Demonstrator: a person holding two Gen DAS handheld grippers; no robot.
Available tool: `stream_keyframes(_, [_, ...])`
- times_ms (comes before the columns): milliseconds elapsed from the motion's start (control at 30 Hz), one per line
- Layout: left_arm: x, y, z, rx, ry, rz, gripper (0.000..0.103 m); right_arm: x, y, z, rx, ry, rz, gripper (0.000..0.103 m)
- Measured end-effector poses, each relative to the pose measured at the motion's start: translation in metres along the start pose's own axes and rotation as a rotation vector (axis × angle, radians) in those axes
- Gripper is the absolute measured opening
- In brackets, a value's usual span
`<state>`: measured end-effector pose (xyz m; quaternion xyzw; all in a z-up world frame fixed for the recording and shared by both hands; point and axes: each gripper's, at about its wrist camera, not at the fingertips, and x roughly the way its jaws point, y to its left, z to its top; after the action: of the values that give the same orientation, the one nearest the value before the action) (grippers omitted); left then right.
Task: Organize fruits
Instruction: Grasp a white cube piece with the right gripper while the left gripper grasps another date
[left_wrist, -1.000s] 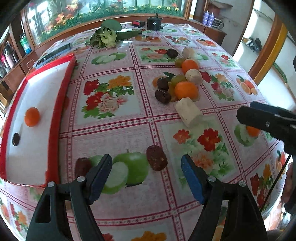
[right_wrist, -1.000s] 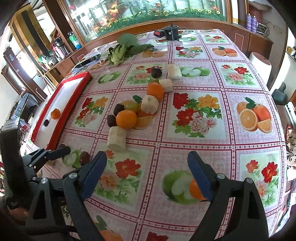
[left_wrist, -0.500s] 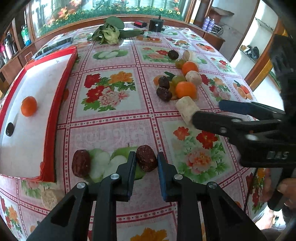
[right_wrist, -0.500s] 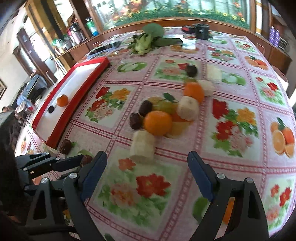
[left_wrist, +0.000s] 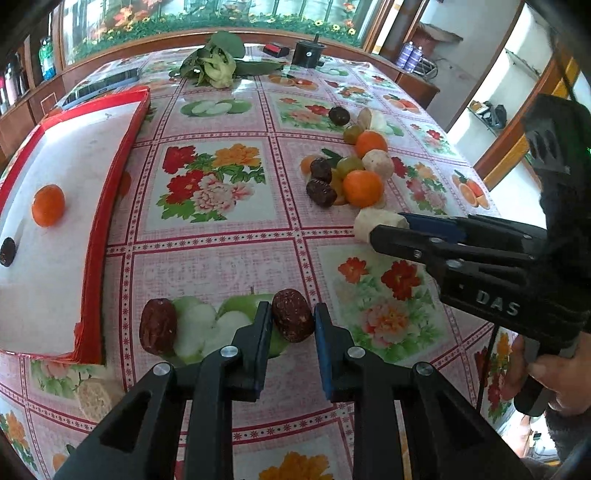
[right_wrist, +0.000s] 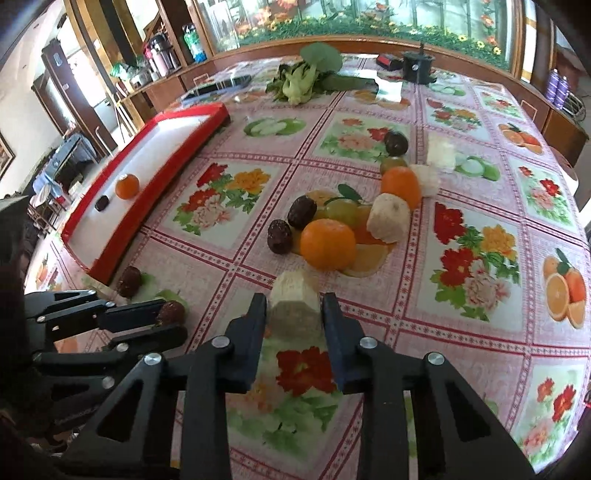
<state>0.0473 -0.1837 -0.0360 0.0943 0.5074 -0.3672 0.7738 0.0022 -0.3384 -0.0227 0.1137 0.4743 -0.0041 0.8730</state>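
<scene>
Grippers both busy: left gripper (left_wrist: 293, 319) is pinching a red date (left_wrist: 292, 314) at the worktop's (left_wrist: 229, 251) 6 o'clock edge, right gripper (right_wrist: 294, 312) is clamped around a pale banana chunk (right_wrist: 294, 301) just below the fruit pile (right_wrist: 332, 229). Red tray (left_wrist: 107, 206) at 9 o'clock holds a mandarin (left_wrist: 48, 205) and a date.

The surface (left_wrist: 229, 258) is wearing a pink checked cloth printed with red, orange and pink flowers and green apples. The tray (left_wrist: 96, 236) is showing a red rim around a white floor. The dates (left_wrist: 293, 315) are looking dark reddish brown, the oranges (right_wrist: 328, 243) bright orange, the banana pieces (right_wrist: 295, 299) pale cream. The hand-held gripper (left_wrist: 291, 328) is showing black arms with blue pads.
</scene>
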Motion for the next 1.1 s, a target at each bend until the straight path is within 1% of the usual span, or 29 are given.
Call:
stream_keyframes(100, [-0.002,-0.004,0.001,0.023,-0.008,-0.005,0.022,-0.006,-0.002,-0.002,0.015,-0.008,0.001,0.033])
stream_keyframes(167, [0.0,-0.007,0.002,0.039,-0.001,0.005,0.022,-0.002,-0.005,-0.004,0.028,0.009,-0.006,0.033])
stream_keyframes(200, [0.002,-0.006,0.002,0.036,0.009,-0.006,0.022,0.0,-0.007,-0.005,0.039,0.019,0.004,0.034])
stream_keyframes(233, [0.002,-0.005,0.002,0.035,0.012,-0.012,0.022,0.001,-0.009,-0.005,0.056,0.016,0.022,0.037])
stream_keyframes(267, [0.002,-0.005,0.001,0.036,0.013,-0.012,0.022,0.004,-0.01,-0.006,0.066,0.022,0.028,0.044])
stream_keyframes(333, [0.003,-0.004,0.001,0.037,0.016,-0.007,0.022,0.008,-0.009,-0.006,0.066,0.042,0.012,0.053])
stream_keyframes(367, [0.003,-0.003,0.0,0.035,0.018,-0.008,0.022,0.012,-0.007,-0.007,0.065,0.061,0.011,0.054])
stream_keyframes(500, [0.005,-0.001,-0.002,0.03,0.021,-0.014,0.022,0.017,0.0,-0.005,0.031,0.054,0.013,0.055])
stream_keyframes(633, [0.005,-0.001,-0.001,0.025,0.024,-0.022,0.022,0.021,0.008,-0.002,-0.012,0.082,-0.018,0.062])
stream_keyframes(667, [0.005,-0.001,-0.002,0.026,0.024,-0.022,0.022,0.022,0.009,-0.002,-0.017,0.087,-0.039,0.074])
stream_keyframes(700, [0.005,-0.001,-0.002,0.028,0.024,-0.022,0.022,0.024,0.009,-0.002,-0.017,0.095,-0.06,0.084])
stream_keyframes(733, [0.004,-0.001,-0.003,0.033,0.023,-0.02,0.022,0.027,0.008,-0.003,-0.012,0.107,-0.083,0.096])
stream_keyframes(767, [0.004,-0.001,-0.003,0.035,0.023,-0.019,0.023,0.029,0.006,-0.004,-0.004,0.113,-0.107,0.098])
stream_keyframes(833, [0.004,-0.002,-0.004,0.035,0.023,-0.018,0.022,0.029,0.006,-0.004,-0.005,0.109,-0.103,0.098])
stream_keyframes(900, [0.003,-0.002,-0.004,0.033,0.023,-0.018,0.022,0.028,0.003,-0.003,0.024,0.115,-0.093,0.1])
stream_keyframes(933, [0.003,-0.002,-0.004,0.033,0.023,-0.018,0.022,0.028,0.001,-0.002,0.037,0.12,-0.075,0.103])
stream_keyframes(967, [0.003,-0.002,-0.004,0.033,0.024,-0.018,0.022,0.028,-0.002,-0.001,0.066,0.13,-0.042,0.103])
stream_keyframes(1100, [0.003,-0.001,-0.004,0.032,0.024,-0.018,0.022,0.025,-0.015,0.006,0.138,0.18,0.042,0.103])
